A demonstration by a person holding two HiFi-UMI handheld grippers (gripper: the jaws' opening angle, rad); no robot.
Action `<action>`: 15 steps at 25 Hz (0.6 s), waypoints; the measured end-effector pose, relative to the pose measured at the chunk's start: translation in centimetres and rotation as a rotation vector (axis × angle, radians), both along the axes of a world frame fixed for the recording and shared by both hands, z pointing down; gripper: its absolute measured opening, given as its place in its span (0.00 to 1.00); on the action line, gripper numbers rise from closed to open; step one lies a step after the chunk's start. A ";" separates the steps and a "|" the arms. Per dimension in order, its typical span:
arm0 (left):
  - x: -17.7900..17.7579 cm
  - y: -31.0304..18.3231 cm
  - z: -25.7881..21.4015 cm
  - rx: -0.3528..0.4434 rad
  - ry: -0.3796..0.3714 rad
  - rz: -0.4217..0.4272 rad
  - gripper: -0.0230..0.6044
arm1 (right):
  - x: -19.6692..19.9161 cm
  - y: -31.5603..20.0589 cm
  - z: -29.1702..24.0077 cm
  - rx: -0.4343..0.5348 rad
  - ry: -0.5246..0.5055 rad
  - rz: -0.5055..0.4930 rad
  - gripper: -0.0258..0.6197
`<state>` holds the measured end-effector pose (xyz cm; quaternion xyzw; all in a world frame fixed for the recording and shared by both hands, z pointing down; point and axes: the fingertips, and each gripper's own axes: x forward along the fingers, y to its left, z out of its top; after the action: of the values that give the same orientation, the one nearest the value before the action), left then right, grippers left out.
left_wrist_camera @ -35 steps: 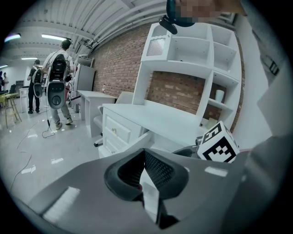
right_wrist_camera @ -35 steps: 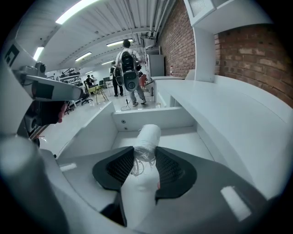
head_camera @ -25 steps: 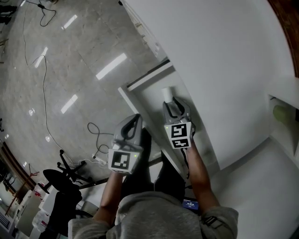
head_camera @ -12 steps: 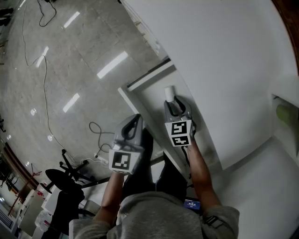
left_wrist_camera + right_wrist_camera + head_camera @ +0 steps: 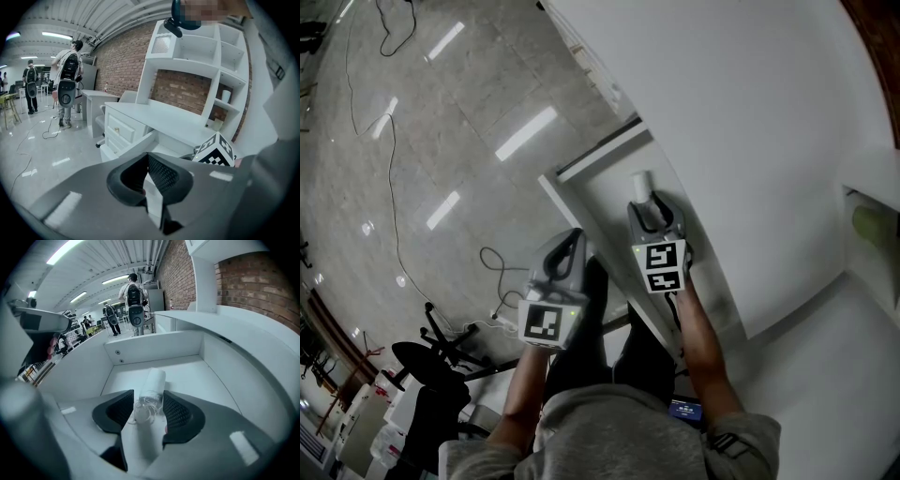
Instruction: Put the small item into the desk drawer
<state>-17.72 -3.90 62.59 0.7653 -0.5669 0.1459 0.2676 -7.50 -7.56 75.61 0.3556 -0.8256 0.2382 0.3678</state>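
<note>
My left hand-held gripper (image 5: 572, 238) tilts downward beside the drawer, jaws pressed together and empty. My right hand-held gripper (image 5: 147, 398) dips steeply into the open white drawer (image 5: 154, 348). Its ribbed black pads (image 5: 176, 411) have just been spreading, and the small white cylinder (image 5: 154, 379) lies loose between them on the smooth floor.

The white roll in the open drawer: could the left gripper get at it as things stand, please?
Probably not cleanly. The right gripper straddles the white roll, its jaws having just been opening around it, and crowds the drawer. The left gripper hangs outside the drawer's side wall.
</note>
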 end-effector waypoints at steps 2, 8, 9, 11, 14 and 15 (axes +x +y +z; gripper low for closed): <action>0.0 0.0 -0.4 0.009 -0.003 0.006 0.06 | -0.1 0.0 -0.5 0.010 -0.003 0.000 0.35; 0.1 0.0 -2.2 0.030 -0.004 0.012 0.06 | 0.0 0.0 -2.9 0.050 -0.014 0.010 0.35; 0.1 -0.1 -2.7 0.036 -0.006 0.015 0.06 | 0.0 0.0 -3.5 0.060 -0.018 0.011 0.35; 0.1 -0.4 -3.7 0.058 -0.007 0.023 0.06 | 0.0 -0.2 -4.9 0.085 -0.028 0.019 0.34; 0.2 -0.8 -5.4 0.090 -0.008 0.035 0.06 | 0.3 -0.4 -7.3 0.132 -0.040 0.035 0.33; 0.3 -1.0 -6.0 0.101 -0.008 0.041 0.06 | 0.5 -0.5 -8.1 0.146 -0.043 0.041 0.32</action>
<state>-17.39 -4.88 56.57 0.7888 -0.5586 0.1257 0.2235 -7.01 -8.04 67.49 0.3933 -0.8410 0.1923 0.3178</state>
